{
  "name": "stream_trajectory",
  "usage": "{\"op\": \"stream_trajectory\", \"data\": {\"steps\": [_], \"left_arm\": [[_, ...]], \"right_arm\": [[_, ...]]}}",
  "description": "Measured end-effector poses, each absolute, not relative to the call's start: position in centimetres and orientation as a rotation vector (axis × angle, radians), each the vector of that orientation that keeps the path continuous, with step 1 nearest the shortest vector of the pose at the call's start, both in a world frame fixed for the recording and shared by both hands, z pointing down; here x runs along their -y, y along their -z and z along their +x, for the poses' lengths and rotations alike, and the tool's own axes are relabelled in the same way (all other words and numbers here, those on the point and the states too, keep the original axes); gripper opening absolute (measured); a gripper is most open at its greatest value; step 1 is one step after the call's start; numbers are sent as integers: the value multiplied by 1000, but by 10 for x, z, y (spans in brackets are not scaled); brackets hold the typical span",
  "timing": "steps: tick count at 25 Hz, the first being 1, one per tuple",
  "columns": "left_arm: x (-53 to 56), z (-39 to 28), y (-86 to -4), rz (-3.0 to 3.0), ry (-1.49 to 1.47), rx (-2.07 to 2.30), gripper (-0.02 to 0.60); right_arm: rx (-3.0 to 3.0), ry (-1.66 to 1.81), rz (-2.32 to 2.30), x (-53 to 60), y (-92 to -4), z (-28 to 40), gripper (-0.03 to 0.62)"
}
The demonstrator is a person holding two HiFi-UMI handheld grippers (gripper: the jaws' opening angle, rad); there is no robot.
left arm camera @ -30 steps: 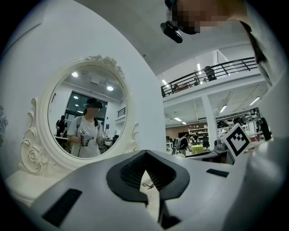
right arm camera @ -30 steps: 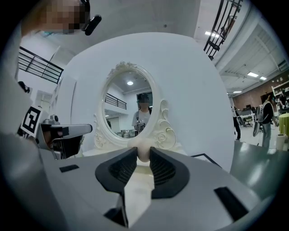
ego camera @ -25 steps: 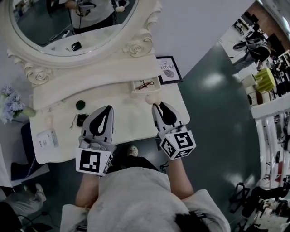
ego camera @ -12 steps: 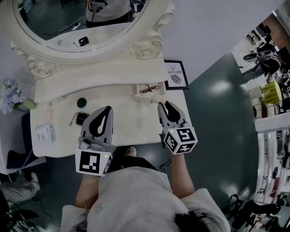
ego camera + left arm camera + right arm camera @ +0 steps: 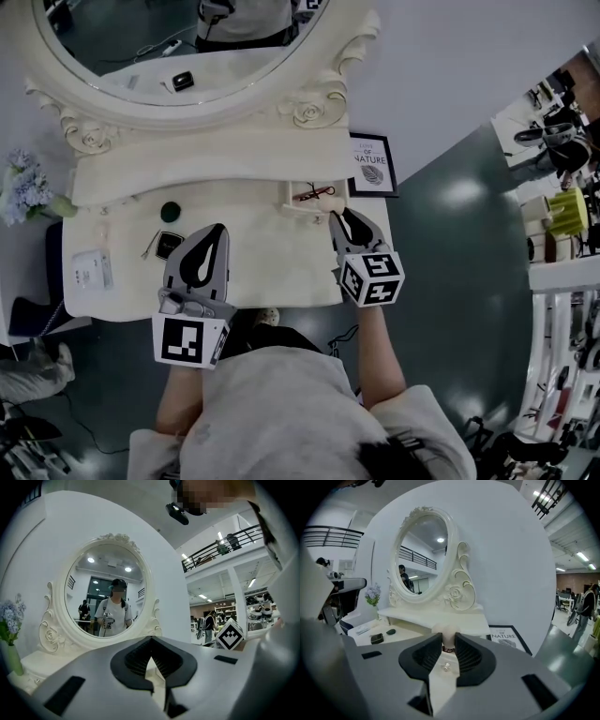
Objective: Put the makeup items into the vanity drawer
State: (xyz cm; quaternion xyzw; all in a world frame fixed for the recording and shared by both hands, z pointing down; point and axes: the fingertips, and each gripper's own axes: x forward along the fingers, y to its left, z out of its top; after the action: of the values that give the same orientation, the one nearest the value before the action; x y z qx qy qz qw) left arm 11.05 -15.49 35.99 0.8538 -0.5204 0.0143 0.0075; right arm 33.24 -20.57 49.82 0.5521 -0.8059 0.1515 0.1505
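**Pink item in the right tongs, at the drawer's edge**

Far left, a vase of pale blue flowers [image 5: 26,183] stands off the end of the cream tabletop [image 5: 272,272]. Above the tabletop is the carved oval mirror [image 5: 309,108], against a plain white wall. A white card [image 5: 90,270] lies at the left end. Beside it are a small dark compact [image 5: 169,246] and a round dark-green item [image 5: 170,212], close together but apart.

Over to the left tongs [image 5: 222,228]. They are level above the front of the tabletop, clenched tip to tip, and the left gripper view shows nothing between them.

Right of centre, a small drawer [image 5: 298,210] stands open under the mirror shelf. A thin reddish-brown piece [image 5: 317,194] lies inside it.

The right tongs [image 5: 339,216] are tilted down at the drawer's right corner. They are grasping a pale pink makeup item [image 5: 444,637], rounded on top with a dark band lower down. It is up off the surface, just before the drawer.

Further right, a framed print [image 5: 372,166] leans on the wall. Beyond it are dark green floor [image 5: 450,281] and cluttered shelving [image 5: 562,234].
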Motion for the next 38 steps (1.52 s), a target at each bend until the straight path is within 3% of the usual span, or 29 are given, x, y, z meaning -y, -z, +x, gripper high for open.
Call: {"op": "stream_trajectory", "data": {"steps": [38], "left_arm": [[187, 71, -374, 2508, -111, 1806, 14]], "right_arm": [[1848, -602, 1214, 274, -580, 343, 92]]}}
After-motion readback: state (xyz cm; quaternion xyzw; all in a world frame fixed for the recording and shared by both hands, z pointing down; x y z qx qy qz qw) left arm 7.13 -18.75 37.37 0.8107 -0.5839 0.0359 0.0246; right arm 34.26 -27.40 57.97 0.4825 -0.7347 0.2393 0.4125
